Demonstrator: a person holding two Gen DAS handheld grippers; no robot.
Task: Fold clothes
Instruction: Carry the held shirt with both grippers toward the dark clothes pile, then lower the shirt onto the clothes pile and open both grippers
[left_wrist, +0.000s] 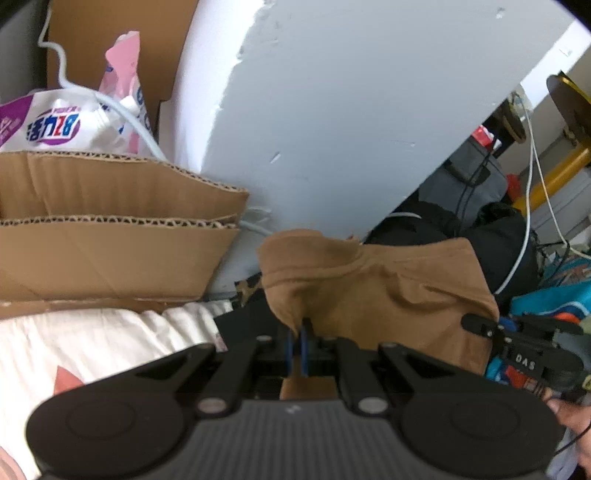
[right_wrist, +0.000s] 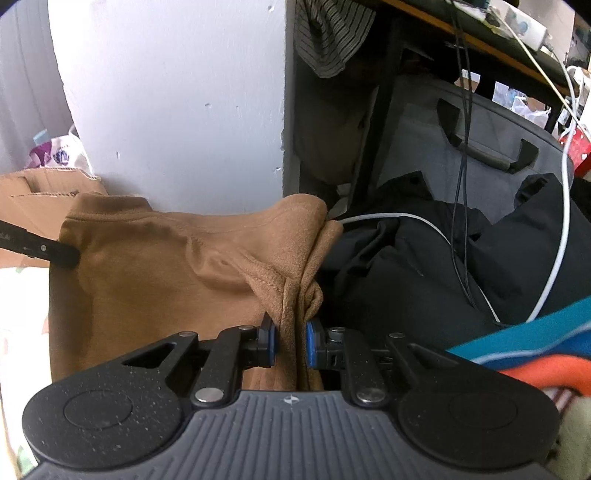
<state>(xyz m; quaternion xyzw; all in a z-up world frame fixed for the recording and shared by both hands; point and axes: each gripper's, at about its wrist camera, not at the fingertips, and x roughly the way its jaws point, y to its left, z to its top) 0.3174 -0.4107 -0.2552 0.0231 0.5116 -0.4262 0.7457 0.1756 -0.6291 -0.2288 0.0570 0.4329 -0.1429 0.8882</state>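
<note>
Left gripper (left_wrist: 300, 345): black linkage, blue pads pressed almost together on a thin edge of the tan-brown soft knit garment (left_wrist: 373, 291). Right gripper (right_wrist: 290, 341): same build, blue pads clamped on a thicker gathered fold of the same garment (right_wrist: 162, 266), cloth bunched between them. Garment: slung between the two grippers, top hem sagging in the middle, one gripper at each end; body drops toward the near side. Left of it: white bedding with pink print (left_wrist: 92, 343), near; beyond that, stacked brown corrugated cardboard boxes (left_wrist: 110, 229) with a white and purple printed plastic pouch (left_wrist: 48, 125) on top. Behind: white painted wall (left_wrist: 351, 103), scuffed. Right of the garment: black padded fabric heap (right_wrist: 424, 273), grey fabric bag with black handles (right_wrist: 480, 147), white cable (right_wrist: 561, 229), teal and orange cloth (right_wrist: 535, 347) near right. Far, above: striped grey cloth (right_wrist: 332, 33) hanging
</note>
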